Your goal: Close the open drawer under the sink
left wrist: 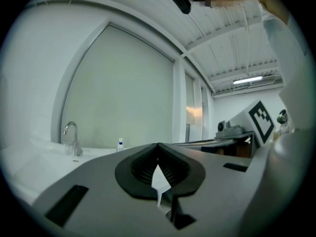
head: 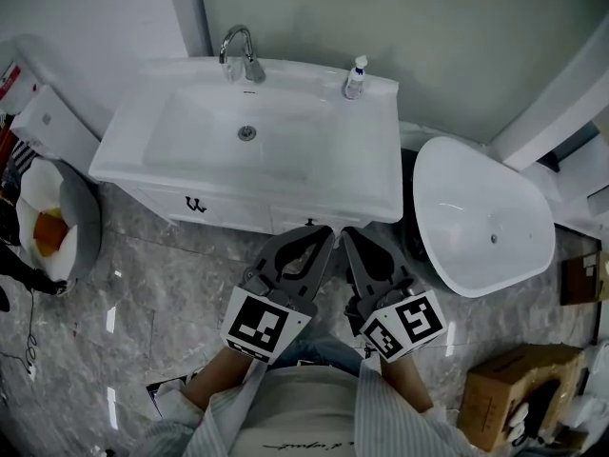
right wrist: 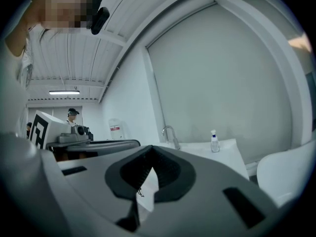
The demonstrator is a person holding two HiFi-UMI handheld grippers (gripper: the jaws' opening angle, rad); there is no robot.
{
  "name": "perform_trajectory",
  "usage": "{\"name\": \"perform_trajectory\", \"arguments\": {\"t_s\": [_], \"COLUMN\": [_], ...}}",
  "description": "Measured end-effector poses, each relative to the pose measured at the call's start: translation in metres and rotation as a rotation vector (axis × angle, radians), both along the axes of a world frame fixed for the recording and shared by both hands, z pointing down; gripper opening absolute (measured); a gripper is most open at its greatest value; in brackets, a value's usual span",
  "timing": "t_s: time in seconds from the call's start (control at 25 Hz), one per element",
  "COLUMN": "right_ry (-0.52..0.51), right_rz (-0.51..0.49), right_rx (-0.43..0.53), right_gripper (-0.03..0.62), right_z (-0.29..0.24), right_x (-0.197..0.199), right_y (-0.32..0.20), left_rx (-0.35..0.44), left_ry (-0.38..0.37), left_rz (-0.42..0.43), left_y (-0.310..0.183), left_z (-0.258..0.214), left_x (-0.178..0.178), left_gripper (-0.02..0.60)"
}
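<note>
Head view: left tool (head: 322,230), right tool (head: 350,232) closed near sink (head: 285,201) edge.

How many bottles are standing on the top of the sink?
1. The bottle stands at the back right corner of the sink, to the right of the faucet. No other one shows.

Glossy white ceramic sink (head: 285,150); shiny chrome faucet (head: 240,53); polished marble floor (head: 124,331).
</note>
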State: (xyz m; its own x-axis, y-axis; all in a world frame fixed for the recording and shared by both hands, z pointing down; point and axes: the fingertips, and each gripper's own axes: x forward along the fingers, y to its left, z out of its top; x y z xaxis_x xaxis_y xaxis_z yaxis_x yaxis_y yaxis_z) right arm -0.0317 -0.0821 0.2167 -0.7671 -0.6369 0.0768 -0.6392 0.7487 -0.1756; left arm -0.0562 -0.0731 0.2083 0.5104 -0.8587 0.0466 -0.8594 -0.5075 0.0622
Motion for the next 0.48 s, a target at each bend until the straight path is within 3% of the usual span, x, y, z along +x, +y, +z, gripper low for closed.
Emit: {"name": "perform_trajectory", "arguments": {"t_s": [0.48], "right_ry": [0.030], "right_rz": [-0.030], "right_rx": [-0.019], "right_gripper": [0.009], "right_z": [0.0091], "right_x": [-0.0082], "right_y": [-0.0044], "left_rx": [-0.009], "left_ry": [0.000], "left_rz": [-0.005], "left_y": [-0.0084], "left_z": [0.0031], "left_x": [-0.0048], "left_gripper": [0.015]}}
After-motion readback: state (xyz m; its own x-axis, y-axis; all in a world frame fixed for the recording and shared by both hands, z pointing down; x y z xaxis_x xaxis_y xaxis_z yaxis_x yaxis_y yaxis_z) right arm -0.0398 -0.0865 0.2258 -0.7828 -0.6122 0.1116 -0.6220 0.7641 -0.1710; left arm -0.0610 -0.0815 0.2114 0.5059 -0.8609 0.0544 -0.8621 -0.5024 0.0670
